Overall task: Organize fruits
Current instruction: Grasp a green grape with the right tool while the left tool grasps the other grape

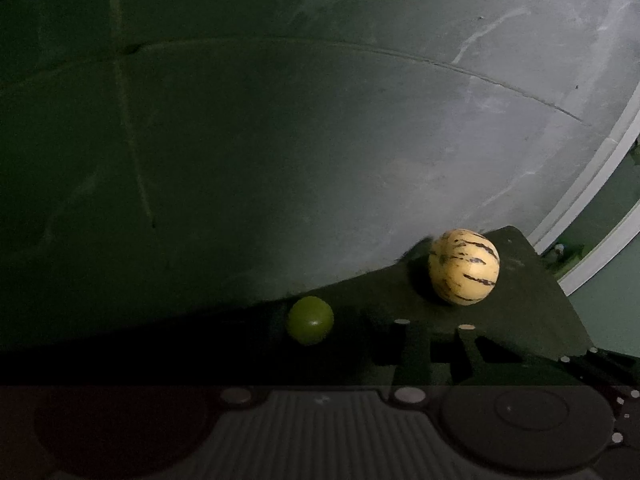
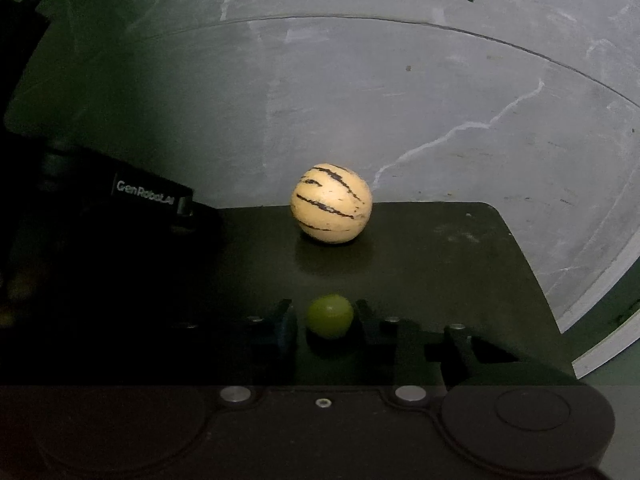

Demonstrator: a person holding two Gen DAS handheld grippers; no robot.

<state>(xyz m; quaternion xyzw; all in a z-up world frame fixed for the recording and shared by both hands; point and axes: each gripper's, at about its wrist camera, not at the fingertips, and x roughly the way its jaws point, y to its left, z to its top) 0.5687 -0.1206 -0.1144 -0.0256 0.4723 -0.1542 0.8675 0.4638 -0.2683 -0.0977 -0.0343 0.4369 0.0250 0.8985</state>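
**Green fruit may slip out of a thin pinch**

Green and very round, the small green fruit sits low in the centre of the right wrist view. The right gripper has its two fingers pressed against the fruit's left and right sides, so the fruit is pinched between them. It rests on the dark board or just above it; I cannot tell which.

Behind it, near the board's far edge, stands the striped yellow fruit, well apart from the pinched one.

The left gripper comes in from the left of that view. In its own view a second green fruit lies at the lower centre, but the fingers are lost in darkness, so I cannot tell if it is pinched.

Risks, as I judge them:
- The smooth skin and ball shape can make the fruit squirt out when it is lifted, and it would then roll off onto the grey stone surface.
- Too hard a squeeze could bruise or burst it.
- A forward move could knock the striped fruit over the edge.
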